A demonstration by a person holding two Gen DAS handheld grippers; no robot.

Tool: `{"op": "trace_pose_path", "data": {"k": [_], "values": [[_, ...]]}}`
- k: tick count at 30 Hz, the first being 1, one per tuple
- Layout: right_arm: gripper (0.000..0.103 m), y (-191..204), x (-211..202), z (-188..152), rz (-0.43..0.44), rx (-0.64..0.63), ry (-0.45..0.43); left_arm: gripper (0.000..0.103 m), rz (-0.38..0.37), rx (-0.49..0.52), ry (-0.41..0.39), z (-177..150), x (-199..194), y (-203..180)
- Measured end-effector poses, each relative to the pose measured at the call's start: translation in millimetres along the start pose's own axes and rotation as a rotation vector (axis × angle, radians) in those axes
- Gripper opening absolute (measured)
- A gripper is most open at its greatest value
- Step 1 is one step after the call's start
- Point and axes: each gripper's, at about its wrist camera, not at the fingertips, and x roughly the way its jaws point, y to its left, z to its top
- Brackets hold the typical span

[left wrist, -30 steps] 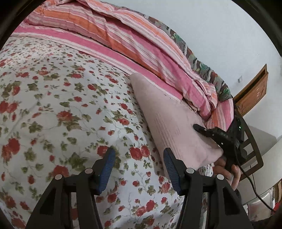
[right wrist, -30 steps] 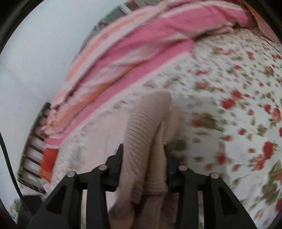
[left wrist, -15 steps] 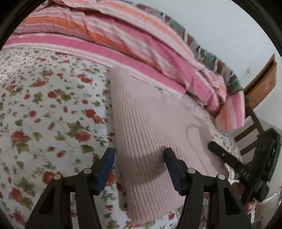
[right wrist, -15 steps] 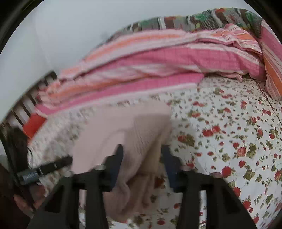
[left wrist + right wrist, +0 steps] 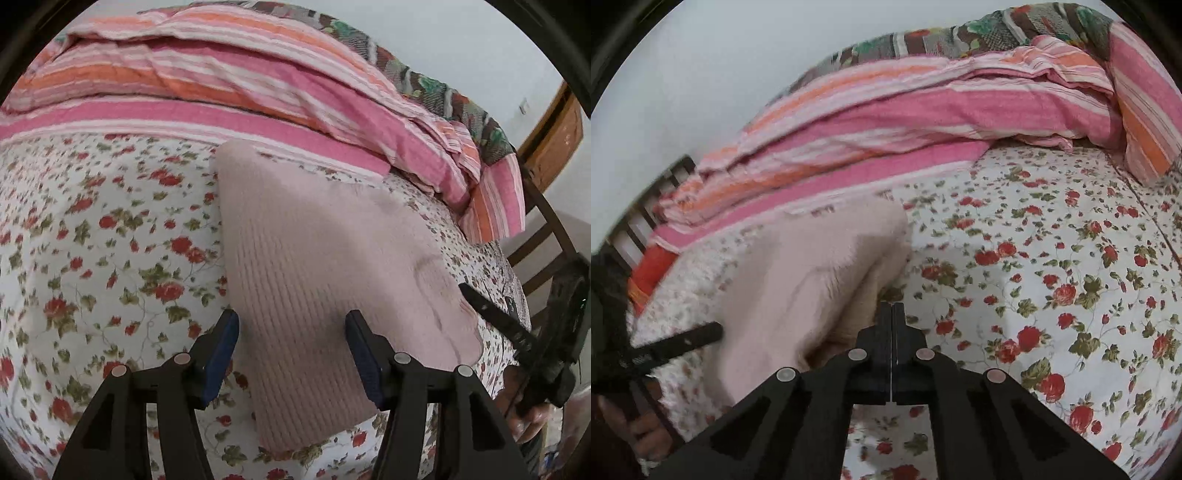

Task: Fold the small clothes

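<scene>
Left tongs (image 5: 291, 347), left wrist view: blue-padded jaws about half open, hovering above a folded pink knitted garment (image 5: 317, 273) and gripping nothing. Garment lies flat on a flowered bedsheet (image 5: 92, 236), its far corner near a pink and orange striped quilt (image 5: 229, 81) heaped along the wall. Right tongs (image 5: 466, 290) enter at the right edge, tip at the garment's right border, a hand (image 5: 524, 413) below them; wooden furniture (image 5: 554, 136) behind. No readable writing. Right tongs (image 5: 892, 312), right wrist view: jaws pressed fully together, having just closed, with nothing between them, just beside the garment's (image 5: 809, 280) near right edge. Left tongs (image 5: 718, 328) show at far left with small white lettering, too blurred to read.
</scene>
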Motion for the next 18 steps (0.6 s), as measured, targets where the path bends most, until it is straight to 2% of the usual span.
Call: {"op": "trace_pose_path", "data": {"k": [1,5,6,7,10,11,12,13,14,16,17,18], "values": [[0.004,-1,-2,1,0.019,0.017,-0.012,0.058,-0.005,0.002,-0.007,1,0,-1],[0.042,0,2,9,0.149,0.077,-0.014,0.058,0.001,0.006,-0.003,-1,4,2],[0.046,3,4,11,0.163,0.071,-0.019,0.058,0.002,0.008,-0.004,-1,4,3],[0.046,9,7,13,0.164,0.054,-0.021,0.058,0.003,0.007,-0.008,-2,4,4],[0.045,24,29,13,0.096,-0.011,0.02,0.058,-0.005,-0.026,-0.014,-3,3,11],[0.038,29,43,11,0.059,-0.031,0.061,0.058,-0.013,-0.044,-0.015,-4,3,15],[0.019,30,49,8,0.046,-0.035,0.078,0.058,-0.019,-0.054,-0.014,-5,3,16],[0.015,32,53,5,0.052,-0.043,0.088,0.058,-0.024,-0.065,-0.008,-6,4,18],[0.013,38,48,3,0.05,-0.087,0.049,0.058,-0.022,-0.067,-0.004,-6,4,18],[0.012,40,26,1,0.106,-0.13,-0.052,0.058,-0.02,-0.055,-0.014,-7,1,16],[0.012,34,12,1,0.164,-0.107,-0.11,0.058,-0.02,-0.047,-0.025,-7,-2,15],[0.012,29,7,-1,0.178,-0.084,-0.126,0.058,-0.021,-0.044,-0.03,-6,-4,14]]}}
